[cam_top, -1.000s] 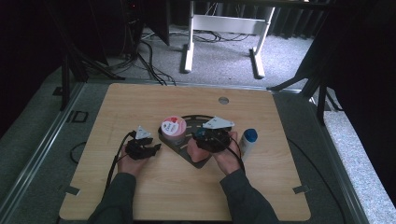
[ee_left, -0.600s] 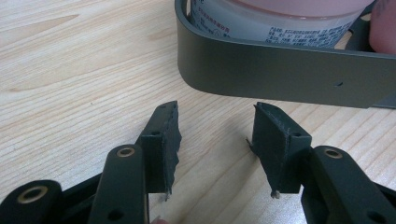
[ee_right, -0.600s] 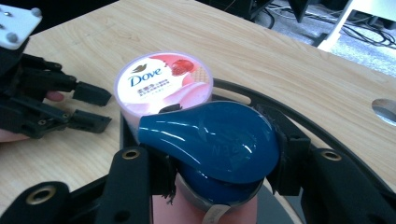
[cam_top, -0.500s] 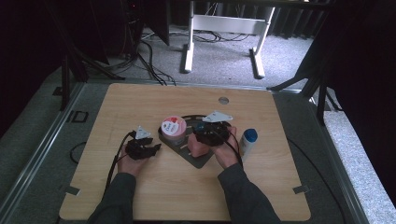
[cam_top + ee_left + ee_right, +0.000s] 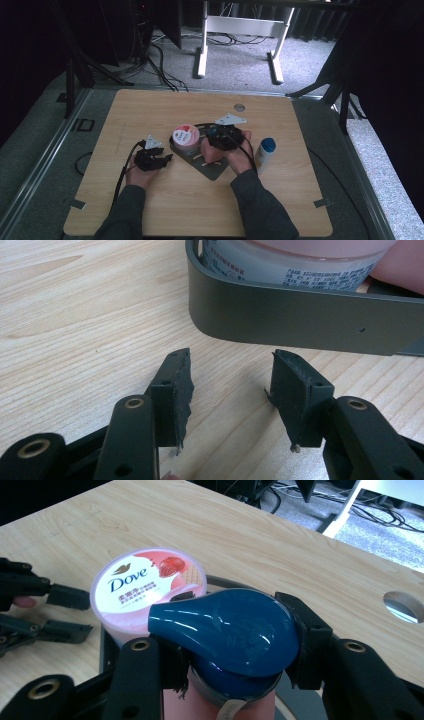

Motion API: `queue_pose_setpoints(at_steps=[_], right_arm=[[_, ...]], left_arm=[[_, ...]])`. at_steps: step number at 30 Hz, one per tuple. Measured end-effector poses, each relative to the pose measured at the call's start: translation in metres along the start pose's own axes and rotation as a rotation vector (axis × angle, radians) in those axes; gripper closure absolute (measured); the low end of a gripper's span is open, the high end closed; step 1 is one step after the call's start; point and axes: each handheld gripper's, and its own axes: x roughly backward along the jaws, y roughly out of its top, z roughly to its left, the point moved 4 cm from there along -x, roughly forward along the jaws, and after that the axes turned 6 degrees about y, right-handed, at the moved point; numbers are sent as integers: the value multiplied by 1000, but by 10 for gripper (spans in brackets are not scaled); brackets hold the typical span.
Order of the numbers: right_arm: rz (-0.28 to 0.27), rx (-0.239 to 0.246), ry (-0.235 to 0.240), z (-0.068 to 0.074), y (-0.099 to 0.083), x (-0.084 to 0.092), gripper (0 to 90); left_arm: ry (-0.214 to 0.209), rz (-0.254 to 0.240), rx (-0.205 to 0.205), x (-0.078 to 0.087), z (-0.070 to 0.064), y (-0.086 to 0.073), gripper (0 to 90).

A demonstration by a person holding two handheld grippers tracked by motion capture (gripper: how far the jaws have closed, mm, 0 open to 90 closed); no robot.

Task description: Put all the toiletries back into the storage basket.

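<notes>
Left gripper point(image 5: 159, 159): your jaws half open, empty, on the tabletop just left of the tray point(image 5: 216, 170).
Jar point(image 5: 185, 136): upright in the tray's left end.
Right gripper point(image 5: 216, 141): your jaws clamp the blue-capped bottle point(image 5: 227, 635) upright over the tray, just right of the jar.

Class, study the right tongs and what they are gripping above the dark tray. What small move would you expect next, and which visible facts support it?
Probably a short lowering. The right tongs are clamped on a blue-capped pink bottle, which sits over the dark tray right next to the Dove tub already in it. The left tongs wait open and empty outside the tray's wall. So setting the bottle down beside the tub, then releasing, looks likeliest.
</notes>
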Motion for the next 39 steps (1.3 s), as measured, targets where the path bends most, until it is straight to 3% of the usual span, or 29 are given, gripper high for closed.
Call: queue_pose_setpoints(at_steps=[39], right_arm=[[31, -38, -72, -21, 25, -35, 520]], left_arm=[[-13, 0, 4, 1, -1, -1, 507]])
